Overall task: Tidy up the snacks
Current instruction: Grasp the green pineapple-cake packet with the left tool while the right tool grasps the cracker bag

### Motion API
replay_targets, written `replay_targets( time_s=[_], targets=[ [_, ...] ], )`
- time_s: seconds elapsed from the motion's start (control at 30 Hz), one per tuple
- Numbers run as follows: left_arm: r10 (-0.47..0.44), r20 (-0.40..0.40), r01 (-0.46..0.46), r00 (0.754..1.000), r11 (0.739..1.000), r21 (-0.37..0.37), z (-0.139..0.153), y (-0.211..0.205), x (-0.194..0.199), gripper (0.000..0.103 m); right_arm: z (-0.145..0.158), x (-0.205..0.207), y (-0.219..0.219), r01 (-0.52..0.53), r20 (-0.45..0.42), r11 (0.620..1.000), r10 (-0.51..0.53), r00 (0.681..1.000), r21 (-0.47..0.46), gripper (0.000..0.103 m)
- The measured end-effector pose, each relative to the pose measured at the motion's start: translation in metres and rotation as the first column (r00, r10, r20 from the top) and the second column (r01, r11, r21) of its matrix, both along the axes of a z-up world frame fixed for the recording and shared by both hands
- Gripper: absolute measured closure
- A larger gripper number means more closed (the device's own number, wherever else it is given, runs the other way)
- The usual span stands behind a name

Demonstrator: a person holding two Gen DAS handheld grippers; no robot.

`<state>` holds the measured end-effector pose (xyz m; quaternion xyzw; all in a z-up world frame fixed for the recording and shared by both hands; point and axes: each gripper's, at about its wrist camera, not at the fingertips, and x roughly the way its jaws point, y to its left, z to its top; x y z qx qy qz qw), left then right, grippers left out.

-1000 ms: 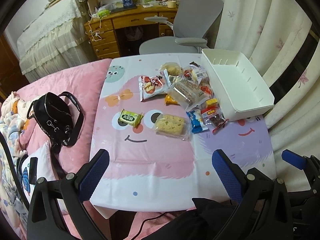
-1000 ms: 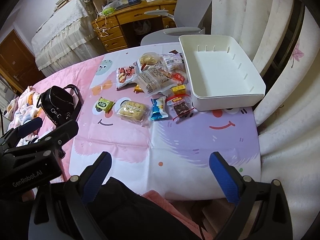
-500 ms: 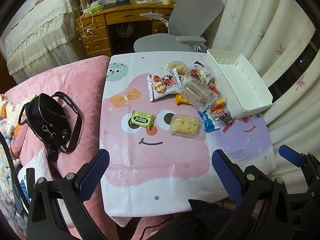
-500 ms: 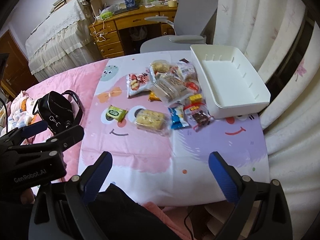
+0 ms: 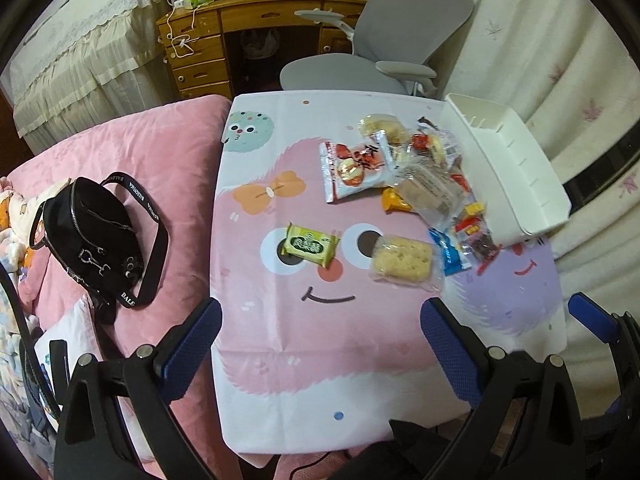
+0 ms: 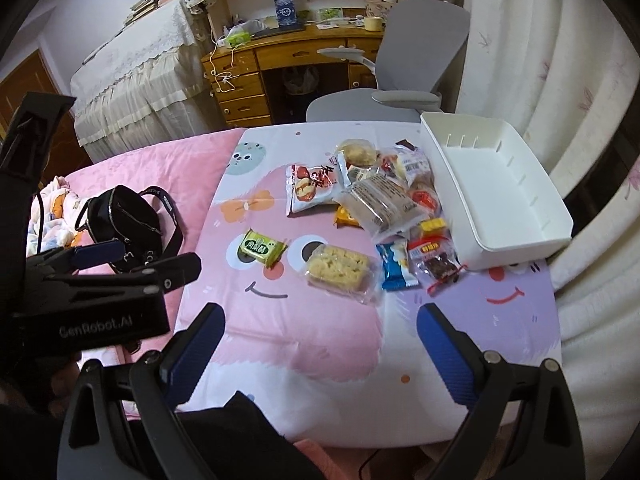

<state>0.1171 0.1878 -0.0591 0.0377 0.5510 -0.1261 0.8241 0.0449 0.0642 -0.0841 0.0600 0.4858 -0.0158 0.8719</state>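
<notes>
Both jaws gape wide and empty as the left gripper (image 5: 320,344) and right gripper (image 6: 320,344) hover at the table's near edge; snack packets (image 6: 372,204) lie heaped left of the empty white bin (image 6: 560,236) on the far right, light, crinkly, probably slippery, best pinched by sealed edges

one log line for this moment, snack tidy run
left gripper: open | right gripper: open | snacks: on table | white bin: empty
</notes>
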Motion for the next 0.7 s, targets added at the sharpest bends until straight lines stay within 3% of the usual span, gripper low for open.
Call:
replay_targets(
  time_s=[0.37,0.7],
  targets=[
    [0.003,-0.069,0.003,0.998,0.995,0.096,-0.055,-0.01,0.071,0.004,-0.046,0.047,0.002,-0.126,0.043,0.988,0.13,0.991,-0.094,0.006],
    [0.005,-0.22,0.03,0.976,0.987,0.157,-0.146,-0.019,0.12,0.005,-0.128,0.091,0.012,-0.275,-0.062,0.948,0.268,0.961,-0.158,0.006]
  ],
)
